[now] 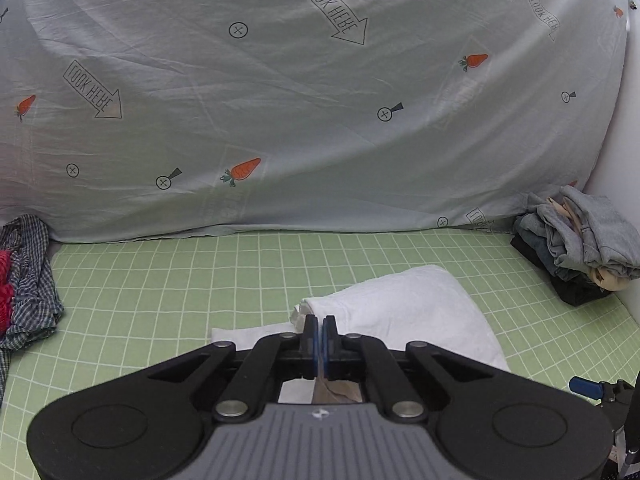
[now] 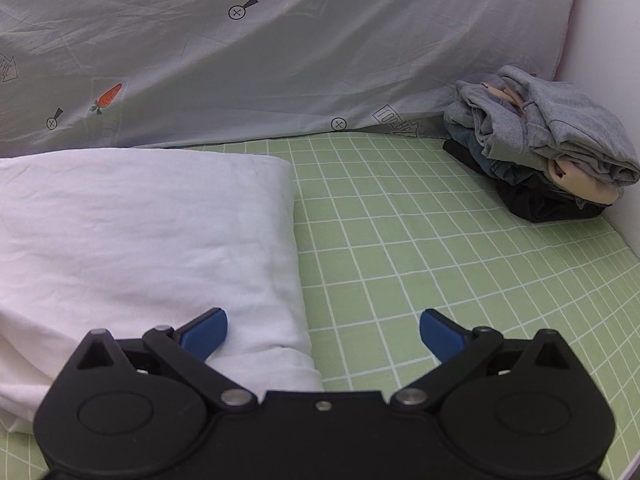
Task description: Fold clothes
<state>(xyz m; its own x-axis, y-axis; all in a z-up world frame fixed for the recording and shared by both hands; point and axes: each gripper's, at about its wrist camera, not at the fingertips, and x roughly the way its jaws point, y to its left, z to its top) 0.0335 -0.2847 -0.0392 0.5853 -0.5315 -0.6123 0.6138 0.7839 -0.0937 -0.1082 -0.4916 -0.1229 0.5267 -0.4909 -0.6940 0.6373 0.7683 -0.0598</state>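
Observation:
A white garment (image 1: 404, 308) lies partly folded on the green checked sheet (image 1: 180, 292). My left gripper (image 1: 319, 330) is shut at the garment's near left edge, and a thin fold of cloth hangs down between its blue pads. In the right wrist view the same white garment (image 2: 140, 240) fills the left half, folded thick with a straight right edge. My right gripper (image 2: 323, 330) stands wide open just above that edge: its left fingertip (image 2: 208, 334) is over the cloth, its right one over bare sheet. Nothing is between its fingers.
A stack of folded grey, dark and beige clothes (image 2: 548, 148) sits in the far right corner by a white wall (image 2: 600, 28). A crumpled plaid shirt with something red (image 1: 28, 280) lies at the left. A pale printed cloth (image 1: 300, 100) rises behind the sheet.

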